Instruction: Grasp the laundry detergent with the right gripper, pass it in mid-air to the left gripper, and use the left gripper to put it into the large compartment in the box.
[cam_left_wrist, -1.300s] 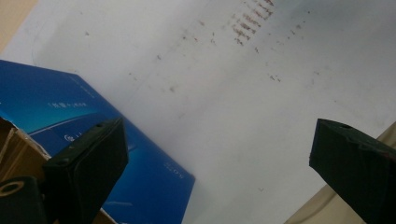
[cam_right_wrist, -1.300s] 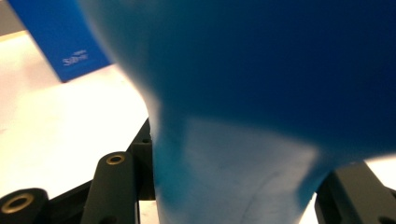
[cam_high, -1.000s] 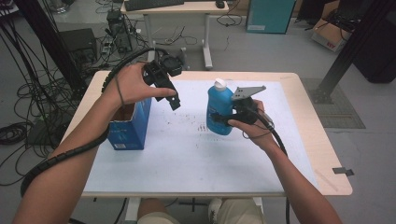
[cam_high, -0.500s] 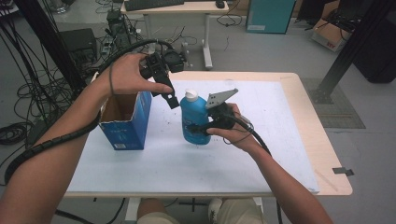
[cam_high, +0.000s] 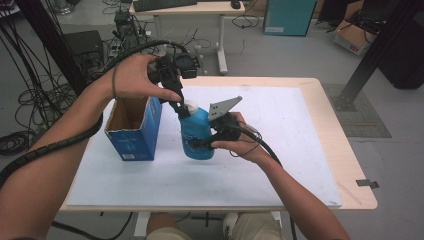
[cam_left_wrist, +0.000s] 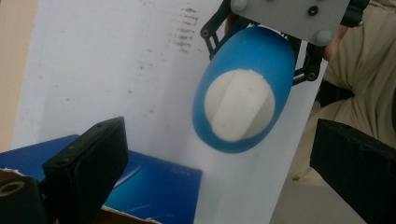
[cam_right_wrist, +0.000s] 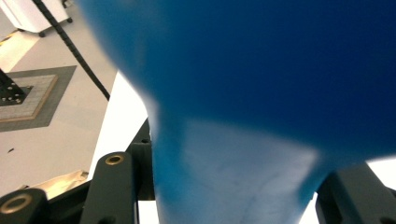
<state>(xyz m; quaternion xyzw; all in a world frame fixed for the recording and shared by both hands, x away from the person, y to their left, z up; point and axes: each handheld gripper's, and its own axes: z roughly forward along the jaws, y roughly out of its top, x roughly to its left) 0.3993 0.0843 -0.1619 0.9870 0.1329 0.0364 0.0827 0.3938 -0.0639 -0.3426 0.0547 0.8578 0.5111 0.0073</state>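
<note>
Since the earlier frame, my right gripper (cam_high: 200, 145) has carried the blue bottle (cam_high: 196, 137) across the counter (cam_high: 280, 150) toward the open cardboard box (cam_high: 134, 131). Its jaws are clamped on the bottle's smooth, rounded plastic body, which stands upright just beside the box. My left gripper (cam_high: 179, 106) hangs directly above the bottle, jaws spread wide apart, either side of the flat white oval cap (cam_left_wrist: 239, 104) but not touching it. The counter's matte white sheet shows faint scuff marks.
</note>
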